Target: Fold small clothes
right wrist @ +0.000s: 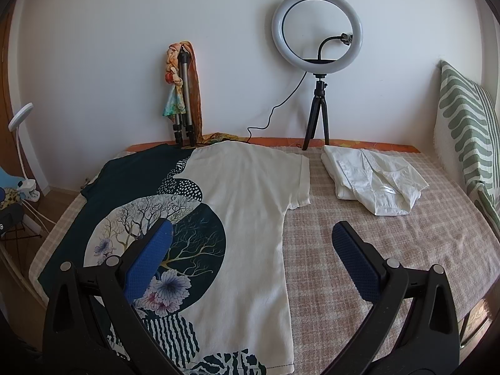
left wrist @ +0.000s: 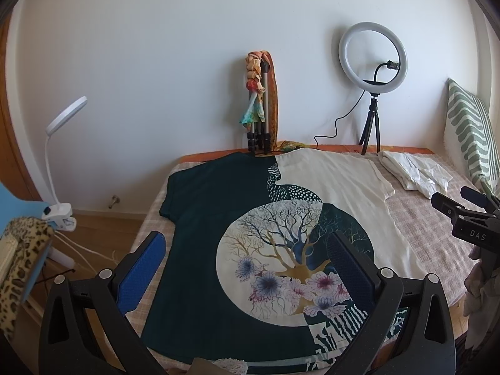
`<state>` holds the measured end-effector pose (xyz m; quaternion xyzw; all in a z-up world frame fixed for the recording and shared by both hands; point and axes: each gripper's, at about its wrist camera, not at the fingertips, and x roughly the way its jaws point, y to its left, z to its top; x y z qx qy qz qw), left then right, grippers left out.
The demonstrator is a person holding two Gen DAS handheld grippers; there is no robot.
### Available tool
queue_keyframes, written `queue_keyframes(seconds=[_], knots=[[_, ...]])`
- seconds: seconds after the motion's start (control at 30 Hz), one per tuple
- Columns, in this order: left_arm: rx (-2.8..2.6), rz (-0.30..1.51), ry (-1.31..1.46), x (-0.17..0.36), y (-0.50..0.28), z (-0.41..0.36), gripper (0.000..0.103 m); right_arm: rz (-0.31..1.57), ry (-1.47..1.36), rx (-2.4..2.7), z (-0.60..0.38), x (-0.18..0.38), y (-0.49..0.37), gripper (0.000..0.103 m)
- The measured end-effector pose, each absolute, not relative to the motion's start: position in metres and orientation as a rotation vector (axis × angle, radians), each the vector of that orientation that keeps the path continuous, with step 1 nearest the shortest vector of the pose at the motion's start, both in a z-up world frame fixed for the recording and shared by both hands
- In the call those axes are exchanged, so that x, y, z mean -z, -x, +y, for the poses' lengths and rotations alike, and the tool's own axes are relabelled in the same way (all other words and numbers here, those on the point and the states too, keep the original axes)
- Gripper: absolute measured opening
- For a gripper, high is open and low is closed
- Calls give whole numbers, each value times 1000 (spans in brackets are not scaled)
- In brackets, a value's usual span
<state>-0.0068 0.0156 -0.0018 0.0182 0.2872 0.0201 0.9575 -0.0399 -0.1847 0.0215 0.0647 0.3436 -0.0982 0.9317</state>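
A T-shirt (left wrist: 218,218), half dark green and half cream with a printed tree and flowers, lies spread flat on the checked bed cover (left wrist: 437,218). It also shows in the right wrist view (right wrist: 243,206). My left gripper (left wrist: 247,253) is open and empty above the shirt's lower part. My right gripper (right wrist: 253,243) is open and empty above the shirt's cream right side; its tip (left wrist: 450,206) shows at the right of the left wrist view. A folded white garment (right wrist: 375,181) lies at the back right of the bed.
A ring light on a tripod (right wrist: 317,43) and a folded tripod with scarves (right wrist: 184,93) stand against the wall. A striped pillow (right wrist: 468,131) leans at the right. A clip lamp (left wrist: 62,162) and a leopard-print item (left wrist: 22,265) are left of the bed.
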Motion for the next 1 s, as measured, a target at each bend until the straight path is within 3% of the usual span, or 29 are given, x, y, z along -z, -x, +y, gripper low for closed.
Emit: queue_keyframes(seconds=[1.0], knots=[[-56,591,-38,5,7,16,102,693,-120,206,-182,-24,41,103]])
